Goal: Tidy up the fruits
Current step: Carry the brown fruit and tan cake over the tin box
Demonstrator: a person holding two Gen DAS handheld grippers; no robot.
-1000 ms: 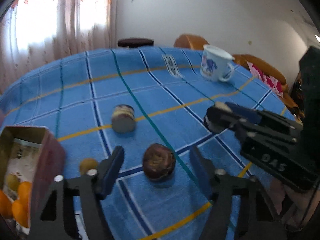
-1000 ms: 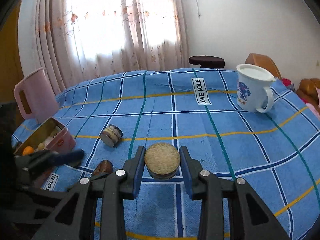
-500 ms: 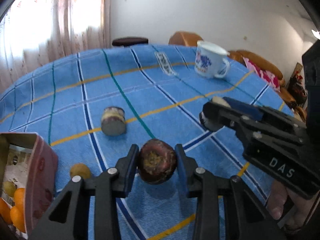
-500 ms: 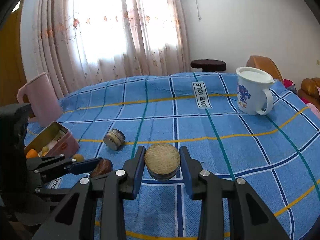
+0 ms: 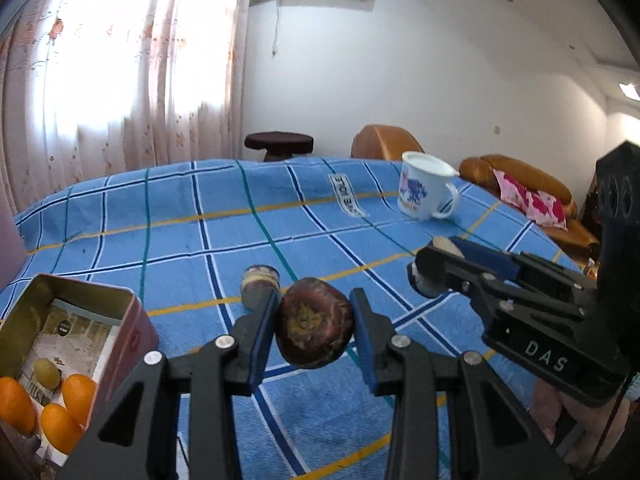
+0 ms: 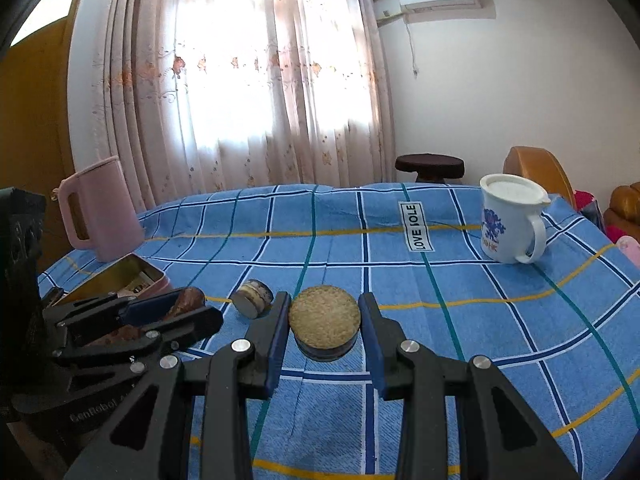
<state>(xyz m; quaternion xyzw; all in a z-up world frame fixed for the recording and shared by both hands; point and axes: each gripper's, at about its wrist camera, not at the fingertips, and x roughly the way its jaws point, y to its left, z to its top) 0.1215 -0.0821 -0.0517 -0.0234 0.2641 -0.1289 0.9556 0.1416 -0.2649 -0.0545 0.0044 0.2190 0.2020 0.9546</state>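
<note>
Dark reddish fruit [image 5: 315, 332] between left hand-held gripper [image 5: 316, 338] pads.

Wrist views — low, close, shared tablecloth [image 5: 224, 236]

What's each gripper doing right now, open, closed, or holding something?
Left gripper: closed on the dark reddish-brown fruit.
Right gripper: closed on the round tan-topped piece.

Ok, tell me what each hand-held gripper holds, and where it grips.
Left hand-held gripper: dark reddish-brown fruit, pinched by its sides. Right hand-held gripper: round tan-topped piece, by its sides.
</note>
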